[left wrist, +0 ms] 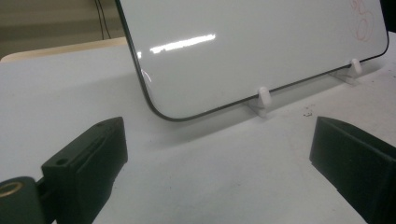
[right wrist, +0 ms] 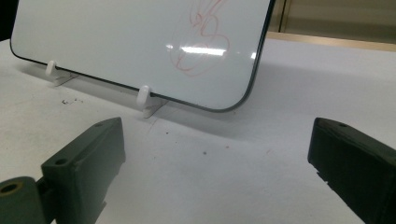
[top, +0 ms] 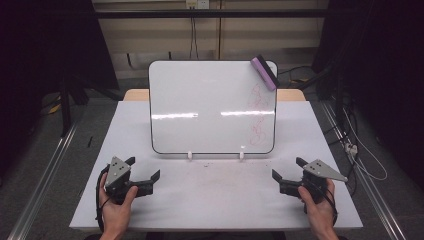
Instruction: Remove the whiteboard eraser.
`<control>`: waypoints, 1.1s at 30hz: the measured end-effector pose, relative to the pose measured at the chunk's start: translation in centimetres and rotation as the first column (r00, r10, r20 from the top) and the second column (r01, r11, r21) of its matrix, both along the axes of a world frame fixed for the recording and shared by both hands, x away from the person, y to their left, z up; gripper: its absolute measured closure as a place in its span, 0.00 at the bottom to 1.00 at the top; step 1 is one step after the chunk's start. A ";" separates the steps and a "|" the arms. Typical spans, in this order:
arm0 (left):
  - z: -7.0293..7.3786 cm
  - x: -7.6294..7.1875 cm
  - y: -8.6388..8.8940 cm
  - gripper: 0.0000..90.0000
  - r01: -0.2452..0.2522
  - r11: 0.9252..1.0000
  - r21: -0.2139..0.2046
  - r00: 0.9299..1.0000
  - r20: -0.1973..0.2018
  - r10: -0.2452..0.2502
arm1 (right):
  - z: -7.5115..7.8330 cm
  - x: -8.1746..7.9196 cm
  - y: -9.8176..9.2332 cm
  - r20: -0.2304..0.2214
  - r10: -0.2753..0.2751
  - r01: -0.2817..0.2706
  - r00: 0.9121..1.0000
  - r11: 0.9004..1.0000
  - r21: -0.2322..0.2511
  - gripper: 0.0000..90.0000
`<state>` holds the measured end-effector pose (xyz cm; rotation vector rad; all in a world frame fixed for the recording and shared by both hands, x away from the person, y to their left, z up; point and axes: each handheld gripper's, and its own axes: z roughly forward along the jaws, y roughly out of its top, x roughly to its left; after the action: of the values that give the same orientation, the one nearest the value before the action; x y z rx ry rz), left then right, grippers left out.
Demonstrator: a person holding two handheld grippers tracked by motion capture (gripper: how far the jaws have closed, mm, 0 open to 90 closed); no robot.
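High view: whiteboard point(top: 210, 107) upright on two white clips, mid table point(top: 215, 200), red scribble point(top: 257, 115) on its right part. Purple eraser point(top: 264, 73) stuck at top right corner. Left gripper point(top: 143, 176) near left, right gripper point(top: 286, 175) near right, both w/ jaws wide apart, nothing between, well short of board.

High view above the person's side, looking forward and down over the table point(top: 210, 200), both gripper views low near the tabletop, close, angled up at the whiteboard point(top: 212, 107), each sharing its bottom edge and white feet point(left wrist: 263, 95).
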<state>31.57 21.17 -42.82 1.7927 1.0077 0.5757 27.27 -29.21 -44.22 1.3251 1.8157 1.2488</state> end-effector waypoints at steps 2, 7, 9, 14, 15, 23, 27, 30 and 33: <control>0.0 0.0 0.0 0.04 -0.001 1.000 0.006 1.000 -0.003 0.001 | 0.0 0.0 0.0 -0.002 0.003 -0.003 1.000 1.000 0.002 0.04; -0.1 0.1 0.1 0.04 0.007 1.000 -0.013 1.000 -0.012 -0.007 | 0.0 0.1 0.0 -0.001 0.007 -0.007 1.000 1.000 0.001 0.04; 0.0 0.0 0.1 0.04 0.007 1.000 -0.012 1.000 -0.011 -0.007 | 0.0 0.1 0.0 -0.010 0.005 -0.004 1.000 1.000 0.007 0.05; -0.1 0.0 0.3 0.04 0.006 1.000 -0.009 1.000 -0.016 -0.006 | 0.1 0.3 -0.1 -0.007 -0.005 0.005 1.000 1.000 0.009 0.05; -0.1 0.0 0.3 0.04 0.003 1.000 -0.014 1.000 -0.018 -0.003 | 0.1 0.3 -0.2 -0.006 -0.004 0.004 1.000 1.000 0.017 0.05; -0.2 0.3 -0.1 0.04 0.003 1.000 -0.014 1.000 -0.020 -0.003 | 0.4 0.9 -0.3 0.000 -0.012 0.012 1.000 1.000 0.020 0.05; -0.2 0.3 0.1 0.04 -0.001 1.000 -0.015 1.000 -0.022 0.000 | 1.1 1.3 -0.6 0.014 -0.029 0.028 0.999 0.999 0.021 0.05; -0.1 0.2 0.4 0.04 -0.006 1.000 -0.015 1.000 -0.022 0.006 | 1.3 1.9 -0.5 0.005 -0.028 0.028 1.000 1.000 0.006 0.05; -0.1 0.2 0.5 0.04 -0.013 1.000 -0.024 1.000 -0.020 0.013 | 1.2 2.5 -0.1 -0.006 -0.009 0.009 1.000 1.000 -0.020 0.05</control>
<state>31.80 21.62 -42.97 1.7750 1.0364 0.5526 29.79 -29.32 -42.99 1.3261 1.8197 1.2197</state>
